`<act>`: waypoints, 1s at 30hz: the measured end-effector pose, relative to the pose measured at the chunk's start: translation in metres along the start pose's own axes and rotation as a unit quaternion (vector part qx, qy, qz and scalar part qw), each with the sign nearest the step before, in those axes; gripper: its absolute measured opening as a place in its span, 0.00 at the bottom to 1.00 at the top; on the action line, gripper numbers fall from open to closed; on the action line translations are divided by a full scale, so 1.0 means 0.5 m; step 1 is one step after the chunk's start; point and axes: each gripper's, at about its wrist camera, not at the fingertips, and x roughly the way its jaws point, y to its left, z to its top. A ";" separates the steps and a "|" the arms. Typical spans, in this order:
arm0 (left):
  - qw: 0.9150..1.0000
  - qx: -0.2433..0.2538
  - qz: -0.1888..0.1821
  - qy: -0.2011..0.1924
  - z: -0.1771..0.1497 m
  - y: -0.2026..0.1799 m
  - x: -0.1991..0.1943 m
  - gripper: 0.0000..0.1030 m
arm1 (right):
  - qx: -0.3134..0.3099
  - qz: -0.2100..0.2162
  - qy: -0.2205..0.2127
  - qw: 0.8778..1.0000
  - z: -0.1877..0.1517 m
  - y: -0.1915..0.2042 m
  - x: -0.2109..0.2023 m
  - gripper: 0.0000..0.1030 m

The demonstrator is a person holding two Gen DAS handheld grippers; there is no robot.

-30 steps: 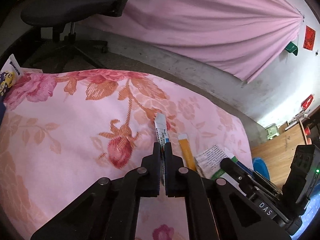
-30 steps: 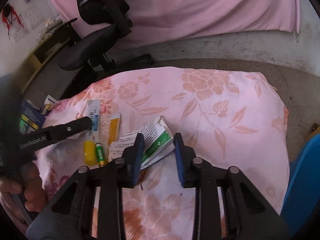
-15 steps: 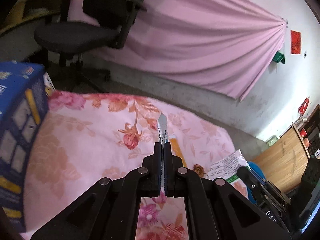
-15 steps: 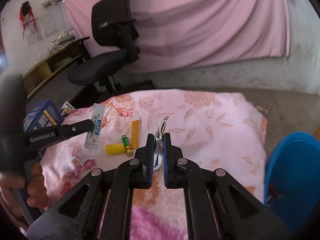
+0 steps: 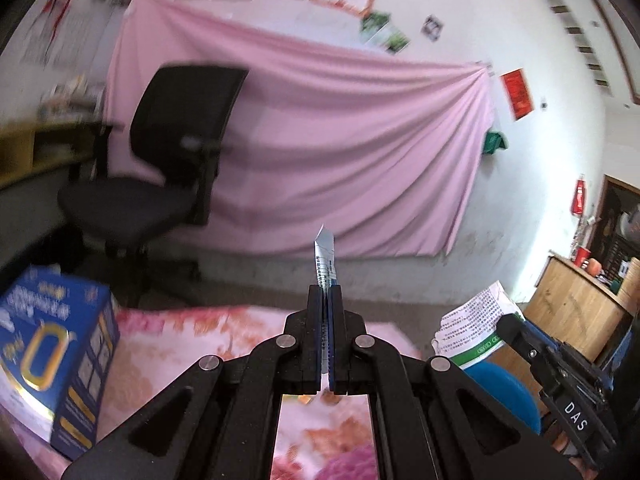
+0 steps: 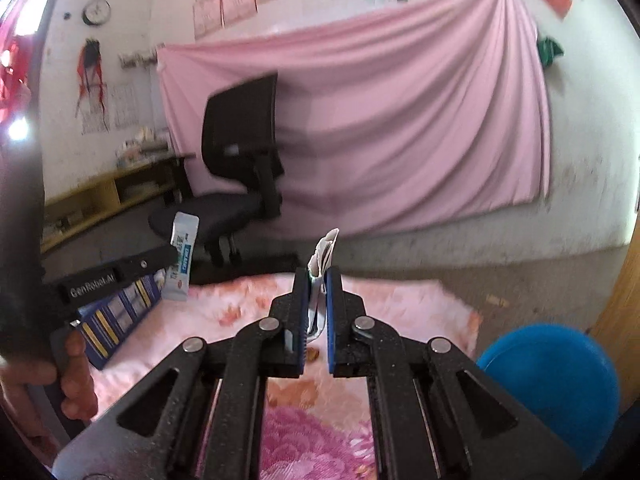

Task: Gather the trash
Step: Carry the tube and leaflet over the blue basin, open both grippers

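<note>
Left tool (image 5: 325, 294) clamping one sachet (image 5: 324, 258), right tool (image 6: 317, 276) clamping one folded leaflet (image 6: 322, 256), one blue box (image 5: 52, 364)

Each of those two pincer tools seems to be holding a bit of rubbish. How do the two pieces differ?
The left gripper holds a slim white-and-blue sachet, flat and narrow; the right gripper holds a folded paper leaflet with a green edge, wider and bulkier. The left fingers are pressed fully together on the thin sachet, while the right fingers stay slightly apart around the thicker wad. Both pieces stick up beyond the fingertips, lifted clear of the floral cloth.
</note>
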 end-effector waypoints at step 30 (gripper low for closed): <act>0.965 0.135 -0.214 -0.064 -0.032 -0.493 -0.017 0.00 | -0.012 -0.204 -0.203 0.958 0.029 -0.196 -0.374 0.36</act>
